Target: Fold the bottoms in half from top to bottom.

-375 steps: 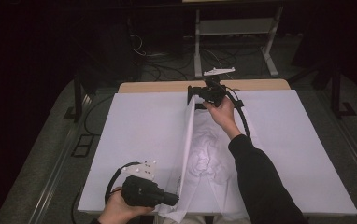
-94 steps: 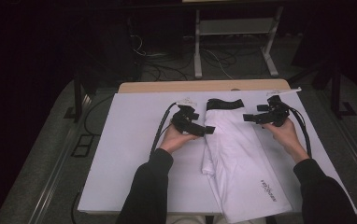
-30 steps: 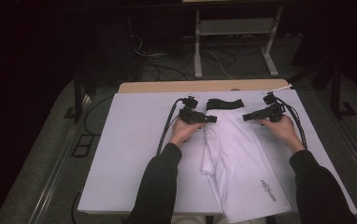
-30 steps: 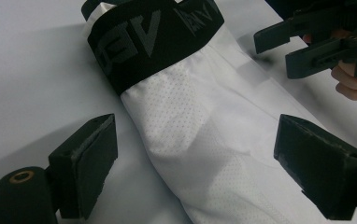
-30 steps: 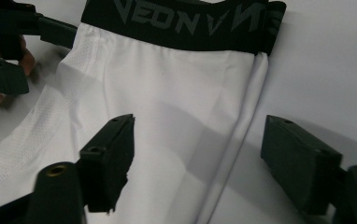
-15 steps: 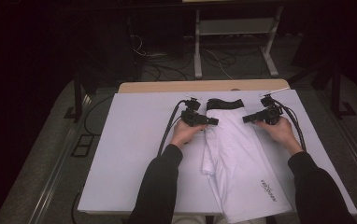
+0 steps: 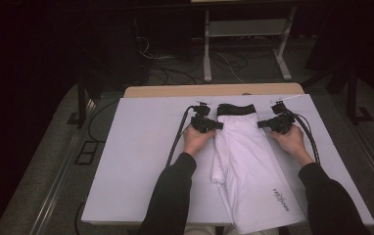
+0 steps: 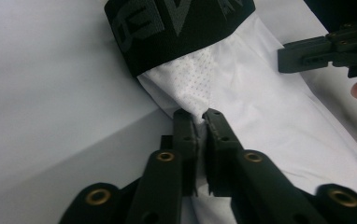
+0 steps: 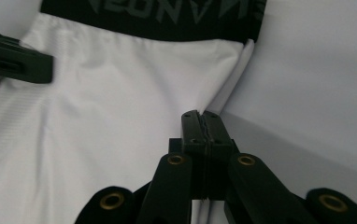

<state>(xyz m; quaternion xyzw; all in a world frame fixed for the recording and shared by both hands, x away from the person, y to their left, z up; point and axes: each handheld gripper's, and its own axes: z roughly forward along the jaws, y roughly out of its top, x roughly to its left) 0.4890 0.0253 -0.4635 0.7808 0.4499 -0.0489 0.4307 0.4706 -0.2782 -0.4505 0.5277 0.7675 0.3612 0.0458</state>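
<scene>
A folded white garment with a black waistband lies lengthwise on the white table. My left gripper sits at its left edge just below the waistband. In the left gripper view the jaws have just been closing and now pinch a fold of the white mesh fabric. My right gripper is at the opposite edge. Its jaws have also just been closing and are shut on the garment's right edge. Each gripper view shows the other gripper's tip across the cloth.
A wooden strip runs along the table's far edge. Behind it stand a metal frame and floor cables. The garment's lower end hangs over the near table edge. Each gripper's cable trails across the tabletop.
Both hands have stayed in place over the last second. Three seconds ago they were slightly nearer me along the garment. Much earlier the right gripper held the garment's far end while it was less folded.
</scene>
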